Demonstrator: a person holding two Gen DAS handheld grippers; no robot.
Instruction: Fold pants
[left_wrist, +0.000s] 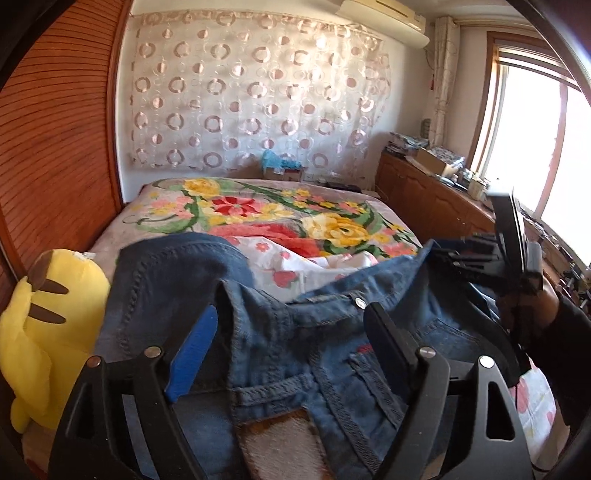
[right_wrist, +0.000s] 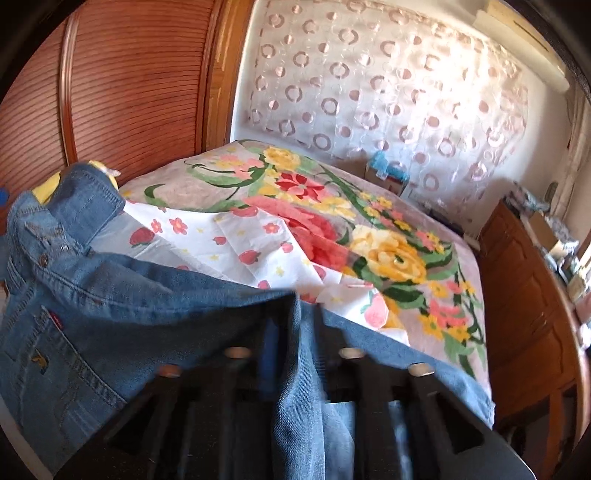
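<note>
Left wrist view: left claw (left_wrist: 291, 325) gapes wide over the jeans (left_wrist: 295, 354), gripping nothing. Right claw (right_wrist: 306, 325) is blurred, denim between its fingers; grip unclear. Labels unreadable.

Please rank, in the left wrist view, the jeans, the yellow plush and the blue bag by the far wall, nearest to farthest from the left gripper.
1. Jeans, between the left gripper's jaws.
2. Yellow plush, left, at the bed's edge.
3. Blue bag, beyond the bed.

left hand-held gripper (left_wrist: 291, 325): jaws wide apart, tilted down | right hand-held gripper (right_wrist: 299, 321): jaws partly apart, tilted down, blurred
</note>
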